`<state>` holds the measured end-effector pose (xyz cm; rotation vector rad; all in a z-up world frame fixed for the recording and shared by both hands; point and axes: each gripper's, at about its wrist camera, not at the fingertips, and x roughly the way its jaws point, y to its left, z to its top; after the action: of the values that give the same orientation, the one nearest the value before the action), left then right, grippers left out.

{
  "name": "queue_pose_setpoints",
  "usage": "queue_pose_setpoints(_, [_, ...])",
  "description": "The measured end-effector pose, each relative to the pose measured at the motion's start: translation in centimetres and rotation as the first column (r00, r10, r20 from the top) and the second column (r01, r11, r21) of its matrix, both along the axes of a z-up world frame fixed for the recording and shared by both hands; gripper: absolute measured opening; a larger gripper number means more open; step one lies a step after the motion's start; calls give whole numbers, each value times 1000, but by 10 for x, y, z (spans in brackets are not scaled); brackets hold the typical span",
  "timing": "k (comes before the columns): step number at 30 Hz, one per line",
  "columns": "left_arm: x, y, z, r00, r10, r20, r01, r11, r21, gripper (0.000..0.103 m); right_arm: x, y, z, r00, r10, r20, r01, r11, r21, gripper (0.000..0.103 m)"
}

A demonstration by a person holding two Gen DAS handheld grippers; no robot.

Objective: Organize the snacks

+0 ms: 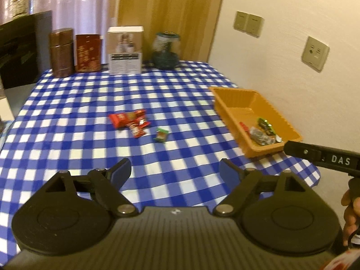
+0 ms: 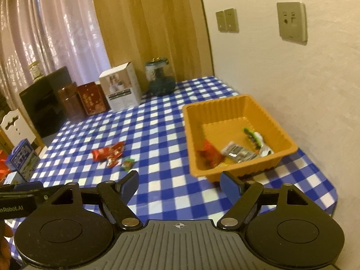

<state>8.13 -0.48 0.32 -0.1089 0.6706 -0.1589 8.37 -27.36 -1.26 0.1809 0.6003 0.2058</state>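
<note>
Blue-and-white checked cloth covers the table [image 1: 67,112] in front of you. Your left gripper [image 1: 175,173] stands wide open above the near part of the cloth with nothing between its blue pads [image 1: 121,173]. Your right gripper [image 2: 179,183] is wide open too and holds nothing; it hangs just short of the near edge of the orange tray [image 2: 227,108].

From the left wrist view, three snacks lie loose mid-table at about 12 o'clock of the left gripper: a long red packet [image 1: 126,118], a small red packet [image 1: 137,130] touching its near side, and a small green candy [image 1: 160,135] just to the right of them, apart. The tray sits at about 2 o'clock, near the table's right edge by the wall. Inside it, toward the near end, lie a red packet [image 2: 209,154], a grey packet [image 2: 238,153] and a green packet [image 2: 253,136], close together.

Two brown tins [image 1: 61,51], a white box [image 1: 124,49] and a glass jar [image 1: 166,49] stand along the far edge.
</note>
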Motion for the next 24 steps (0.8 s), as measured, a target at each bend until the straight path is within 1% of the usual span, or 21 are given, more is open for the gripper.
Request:
queue_pose_setpoints(6, [-2,23,-5,998,56,-8,-56,998,5,84,1,15,-4,1000,27,-6,-27,1000,1,79])
queue_pose_setpoints(9, [1,30,-6,998,69,-10,-69,998,-1,84,4,21,-7,999,39,-5,-39,999,1,79])
queue_pose_setpoints(12, [7,36,-7,997,73,-8,-73,997,12,84,8,27,-9,999,46,-1,-46,999,3,79])
queue_pose_setpoints(19, [32,52,-12,998,65,1,-65,995,77,84,29,49,-19,997,72,-16,-72,997,3,79])
queue_pose_setpoints(24, [57,66,-18,999,52,1,-52,991,123,84,55,72,-28,994,102,-26,-102,995,2,79])
